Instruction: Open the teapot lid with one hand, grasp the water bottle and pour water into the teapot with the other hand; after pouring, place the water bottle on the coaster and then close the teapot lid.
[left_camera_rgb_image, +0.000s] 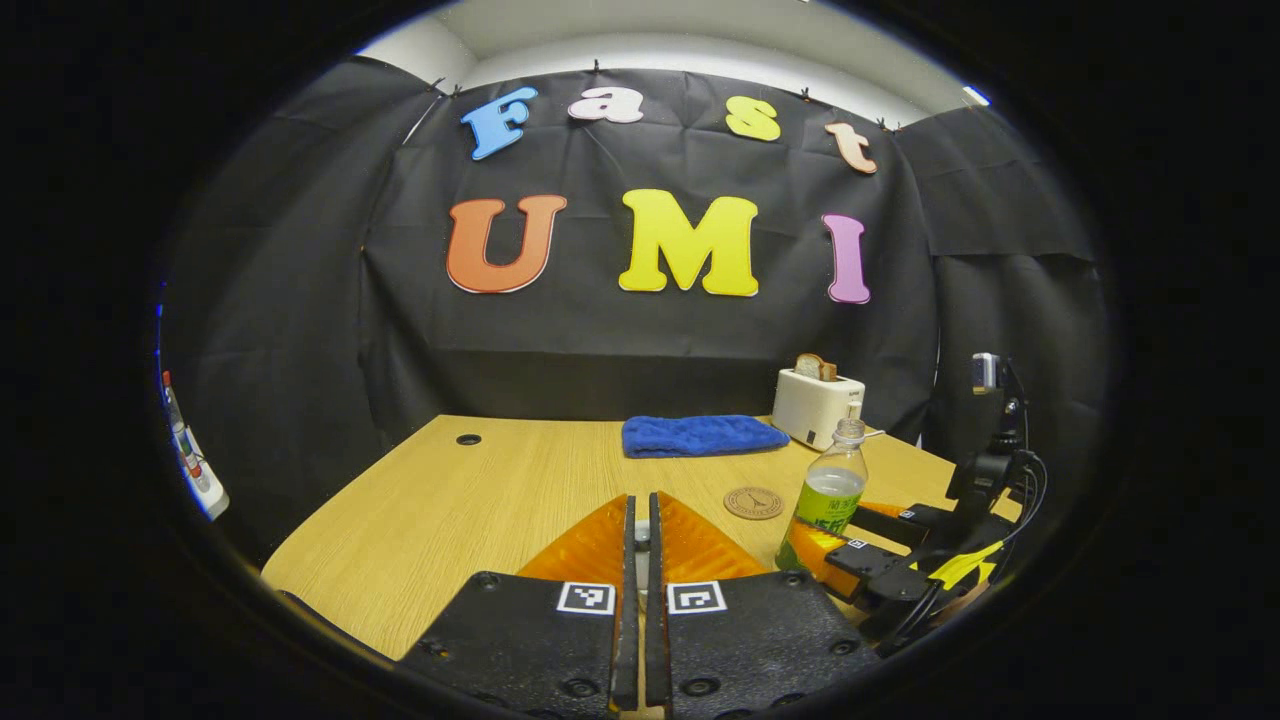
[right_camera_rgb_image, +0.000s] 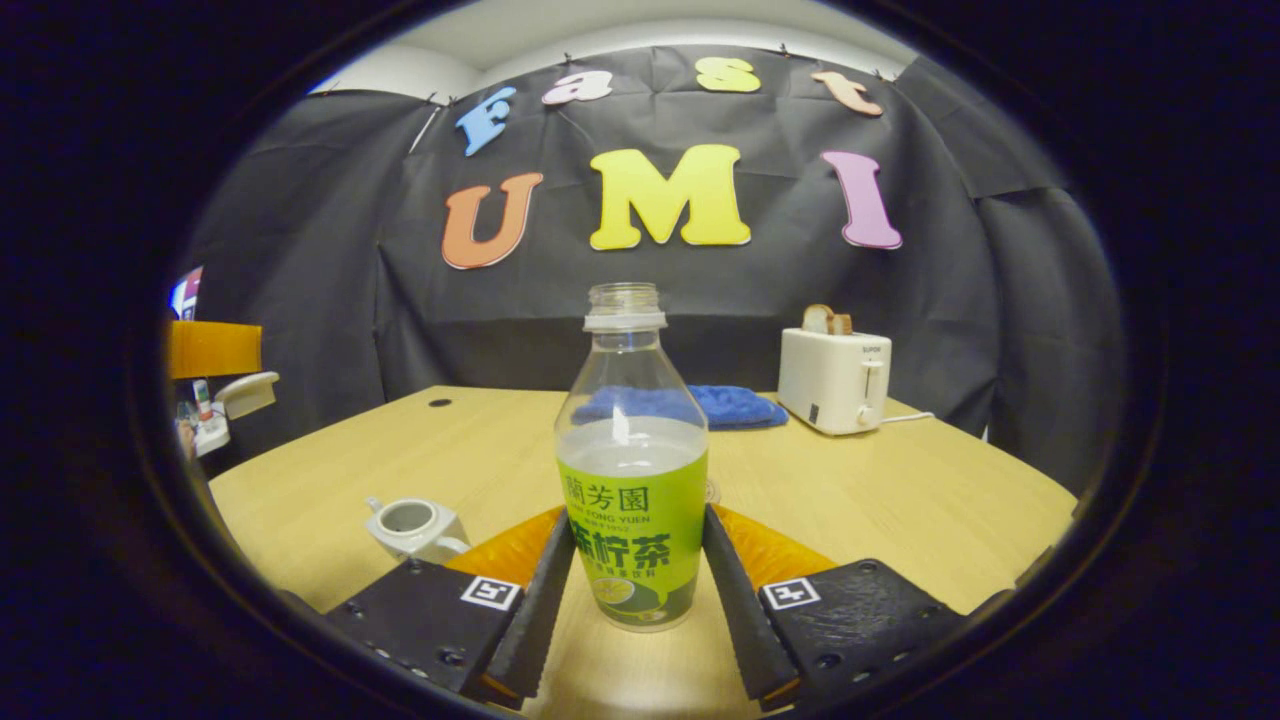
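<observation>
1. The water bottle (right_camera_rgb_image: 632, 470) is seen upright and uncapped on the wooden table (right_camera_rgb_image: 900, 500), partly filled with clear liquid and wrapped in a green label. In the right gripper view it stands between the two fingers of the right gripper (right_camera_rgb_image: 633, 560), toward the table's near edge.
2. The right gripper's fingers are spread to about the width of the bottle and lie along both its sides; whether they actually press on it cannot be told. In the left gripper view the same gripper (left_camera_rgb_image: 815, 545) is seen at the bottle's (left_camera_rgb_image: 828, 495) base, near the table's right edge.
3. The teapot (right_camera_rgb_image: 415, 527), small and white, is seen with its top open near the table's near left corner, just beside the right gripper's left finger. The lid itself cannot be made out.
4. The left gripper (left_camera_rgb_image: 641, 540) is held with its fingers drawn almost together, only a thin slit remaining between them. Something pale is glimpsed in that slit, but what it is cannot be told.
5. A round brown coaster (left_camera_rgb_image: 753, 502) is lying flat on the table (left_camera_rgb_image: 450, 500), just left of the bottle and beyond the left gripper's fingertips.
6. A folded blue cloth (left_camera_rgb_image: 700, 436) is placed along the far edge of the table.
7. A white toaster (left_camera_rgb_image: 816, 405) with bread in its slot is set at the far right corner, beside the cloth.
</observation>
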